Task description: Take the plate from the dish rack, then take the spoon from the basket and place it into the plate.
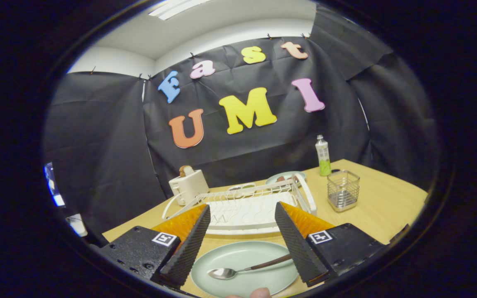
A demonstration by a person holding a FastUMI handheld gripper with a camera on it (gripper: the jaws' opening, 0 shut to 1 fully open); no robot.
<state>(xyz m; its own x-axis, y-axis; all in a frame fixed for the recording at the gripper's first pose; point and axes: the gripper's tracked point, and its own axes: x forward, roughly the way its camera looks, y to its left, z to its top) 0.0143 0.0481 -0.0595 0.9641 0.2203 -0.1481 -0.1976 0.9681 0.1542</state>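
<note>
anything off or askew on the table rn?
Nothing stands out. The spoon lies flat in the plate, between the open gripper's fingers, bowl inside, handle over the rim. The rack, basket, bottle and toaster all sit upright, with no spill showing.

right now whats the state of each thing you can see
gripper: fingers open, holding nothing
plate: flat on the table between the fingers, spoon in it
spoon: lying in the plate, bowl up
dish rack: beyond the fingers, slots bare
basket: upright beside the rack, looks bare inside
bottle: upright, cap on
toaster: something sticking out of its top
second plate: behind the rack
</note>
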